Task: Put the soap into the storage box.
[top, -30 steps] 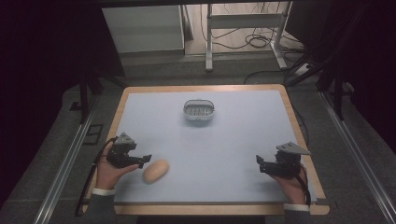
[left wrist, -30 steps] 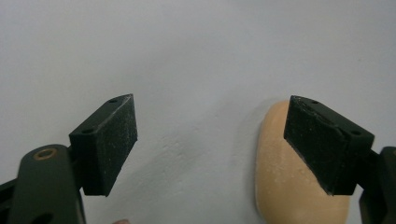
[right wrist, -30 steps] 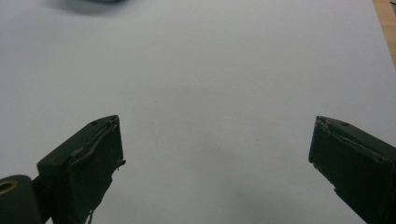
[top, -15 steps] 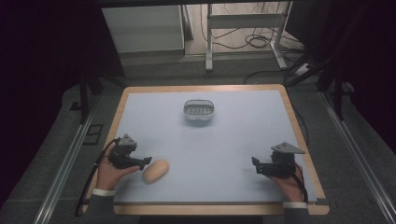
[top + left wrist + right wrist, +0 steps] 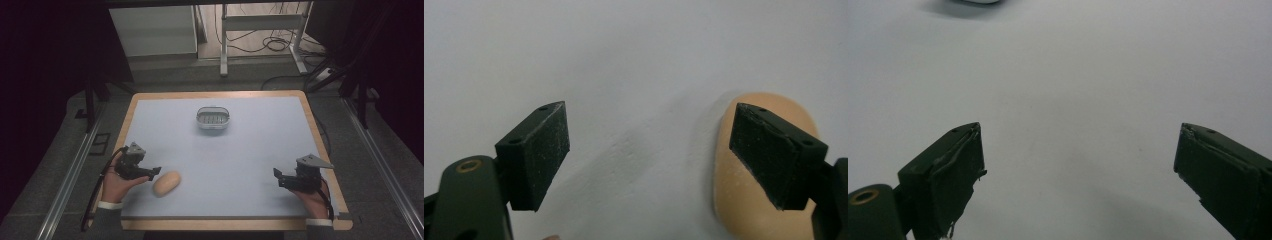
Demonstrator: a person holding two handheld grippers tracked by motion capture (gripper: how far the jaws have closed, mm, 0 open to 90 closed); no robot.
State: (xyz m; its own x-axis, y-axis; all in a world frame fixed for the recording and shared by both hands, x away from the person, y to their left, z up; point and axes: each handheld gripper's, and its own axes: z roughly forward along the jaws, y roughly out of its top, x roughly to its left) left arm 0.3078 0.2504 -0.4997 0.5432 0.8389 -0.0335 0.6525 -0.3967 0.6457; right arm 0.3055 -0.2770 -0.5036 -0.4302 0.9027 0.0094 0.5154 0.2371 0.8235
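Both grippers have drawn back toward the bench's near edge
Left gripper (image 5: 154, 171), jaws apart, beside smooth tan oval object (image 5: 166, 183); right gripper (image 5: 278, 176) gapes over bare pale bench (image 5: 260, 145)

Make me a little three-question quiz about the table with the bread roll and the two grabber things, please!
1. True or false: the left gripper is shut on the bread roll.
2. What sits at the far middle of the table? A) a small metal basket B) a red mug C) a book
3. Fill in: the right gripper has its fingers ____ over bare table.

Key
1. False. In the left gripper view its fingers are spread wide, with the roll behind one finger, not between them.
2. A, the small metal basket.
3. Open, with nothing between them.
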